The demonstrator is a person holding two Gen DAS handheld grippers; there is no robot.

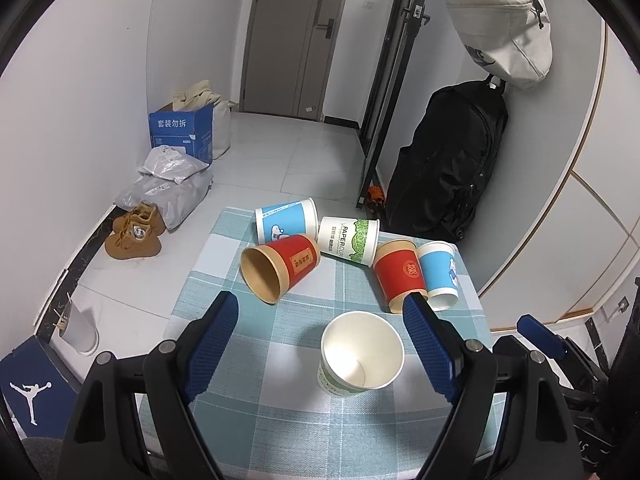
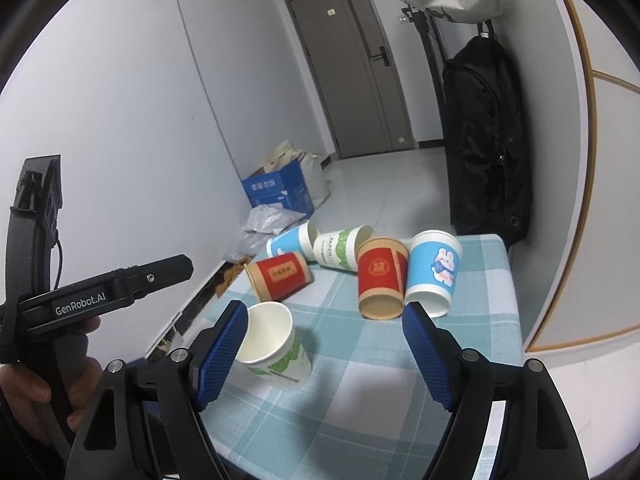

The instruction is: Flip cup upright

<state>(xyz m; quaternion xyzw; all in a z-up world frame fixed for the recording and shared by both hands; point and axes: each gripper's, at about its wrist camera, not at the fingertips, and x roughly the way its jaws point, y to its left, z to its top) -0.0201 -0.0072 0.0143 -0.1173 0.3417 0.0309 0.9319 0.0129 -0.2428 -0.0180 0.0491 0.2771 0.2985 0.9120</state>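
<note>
Small table (image 1: 280, 412) draped in a teal-and-white checked cloth, pale tiled floor (image 1: 280, 152) and grey door (image 1: 288, 36) beyond. Standing upright near the front edge: white paper cup with green print (image 1: 360, 354) (image 2: 272, 344), mouth open upward. Behind it, five more paper cups lying on their sides in a loose row. Left claw (image 1: 320, 308) spread wide, empty. Right claw (image 2: 324, 316) spread wide too, empty, upright cup just beside its left pad.

Small table (image 1: 280, 412) under teal-and-white checked cloth (image 2: 360, 400). One white-green paper cup (image 1: 360, 354) upright near front; five cups on sides behind: two red (image 1: 280, 266), two blue (image 1: 438, 272), one white-green (image 1: 348, 238).
</note>
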